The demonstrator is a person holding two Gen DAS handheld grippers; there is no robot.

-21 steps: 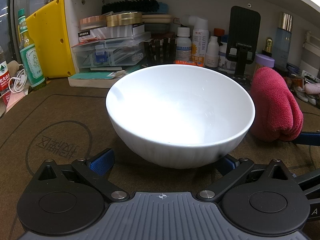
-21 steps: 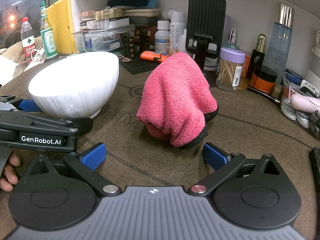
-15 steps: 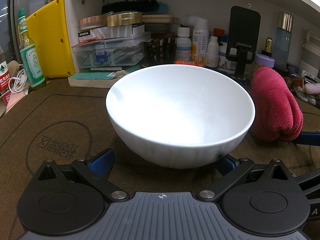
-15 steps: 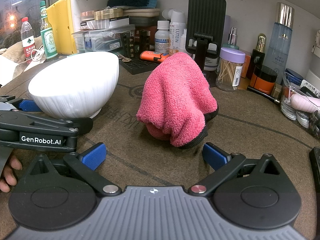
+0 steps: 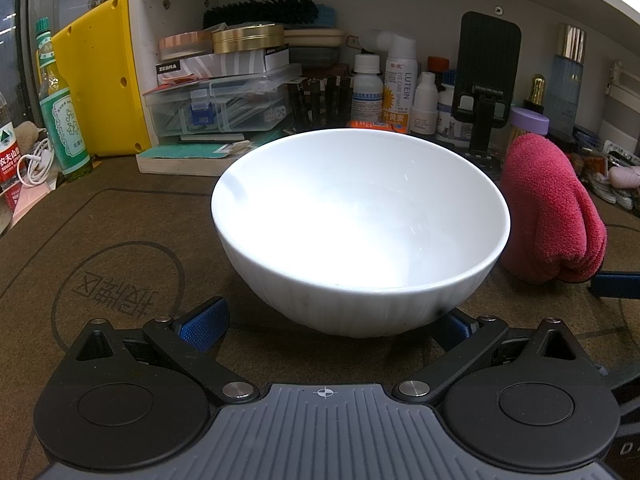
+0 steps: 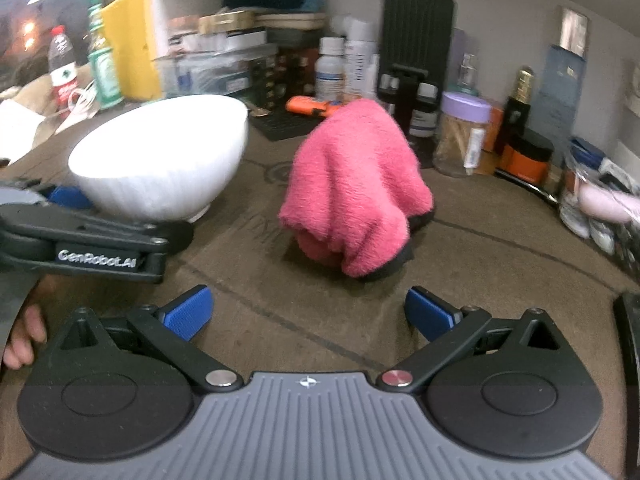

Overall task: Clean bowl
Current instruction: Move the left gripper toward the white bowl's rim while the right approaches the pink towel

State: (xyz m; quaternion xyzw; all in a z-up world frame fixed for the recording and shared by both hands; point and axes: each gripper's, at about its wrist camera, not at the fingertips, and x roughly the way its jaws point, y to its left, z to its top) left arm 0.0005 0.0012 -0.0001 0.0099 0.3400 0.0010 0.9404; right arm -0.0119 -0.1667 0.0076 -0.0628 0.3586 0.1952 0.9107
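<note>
- On the brown bench (image 5: 120, 220): white bowl (image 5: 360, 224) sits upright, interior looks bare, ribbed outer wall.
- Left gripper (image 5: 328, 320) is low at the bowl's near side; its blue fingers (image 5: 204, 322) are spread wide, one each side of the bowl base. Right one is mostly hidden behind the bowl. Can't tell if either touches the bowl.
- Pink cloth (image 5: 552, 208) is bunched in a mound just right of the bowl; in the left view they look close, contact unclear.
- Right gripper (image 6: 308, 312) faces the cloth (image 6: 352, 192) with fingers (image 6: 186, 314) spread, nothing between them. Cloth lies ahead of the tips, apart from them.
- Right view is motion-blurred. It shows the bowl (image 6: 160, 156) to the left of the cloth, with the left gripper's black body (image 6: 96, 244) at the bowl's foot.
- A bare hand (image 6: 24, 336) shows at the far left edge of the right view, below that gripper body.
- Back of the bench: shelf clutter, with bottles (image 5: 366, 88), a black phone stand (image 5: 488, 76) and a yellow box (image 5: 100, 76).
</note>
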